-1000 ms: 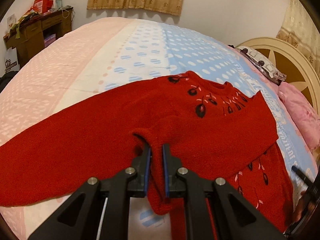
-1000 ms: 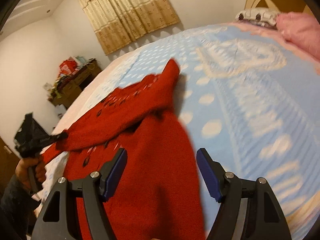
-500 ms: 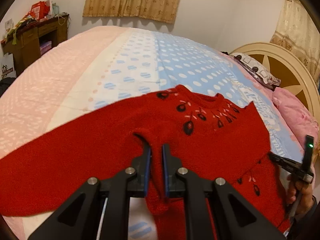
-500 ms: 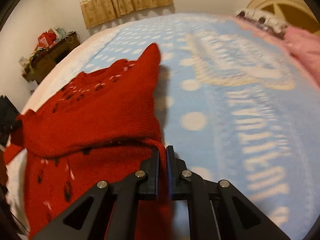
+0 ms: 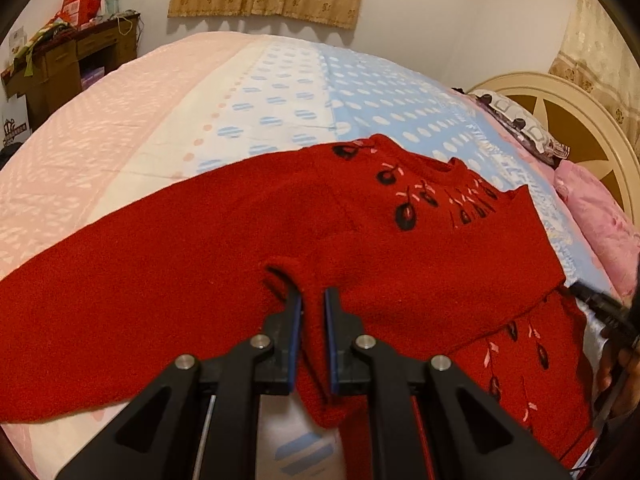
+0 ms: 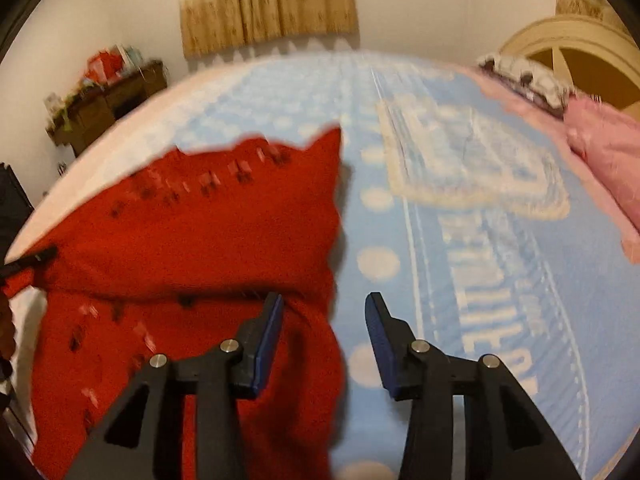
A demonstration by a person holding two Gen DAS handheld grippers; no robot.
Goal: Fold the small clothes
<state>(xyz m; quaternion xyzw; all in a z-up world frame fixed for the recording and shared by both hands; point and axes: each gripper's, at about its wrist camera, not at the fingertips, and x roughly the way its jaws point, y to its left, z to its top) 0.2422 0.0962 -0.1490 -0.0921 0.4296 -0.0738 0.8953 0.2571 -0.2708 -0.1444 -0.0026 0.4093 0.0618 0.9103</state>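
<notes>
A red knitted sweater (image 5: 360,240) with dark and pink motifs lies on the bed, its top part folded down over the body. My left gripper (image 5: 312,304) is shut on a raised fold of the sweater, and a flap of red knit hangs below its fingers. In the right wrist view the sweater (image 6: 220,220) fills the left half. My right gripper (image 6: 324,320) is over the sweater's right edge; its jaws are opening, with the edge of the knit lying between them beside the left pad, not pinched. The right gripper (image 5: 600,312) also shows at the right rim of the left wrist view.
The bedcover (image 5: 280,92) has pink, white and blue bands with dots. A pink pillow (image 6: 604,148) and a cream headboard (image 5: 560,120) are at the right. A cluttered wooden desk (image 5: 68,60) stands against the far left wall.
The right gripper came in from wide open, closed on the sweater's right edge half a second ago, and now stands apart again. The left gripper keeps its hold on the fold.
</notes>
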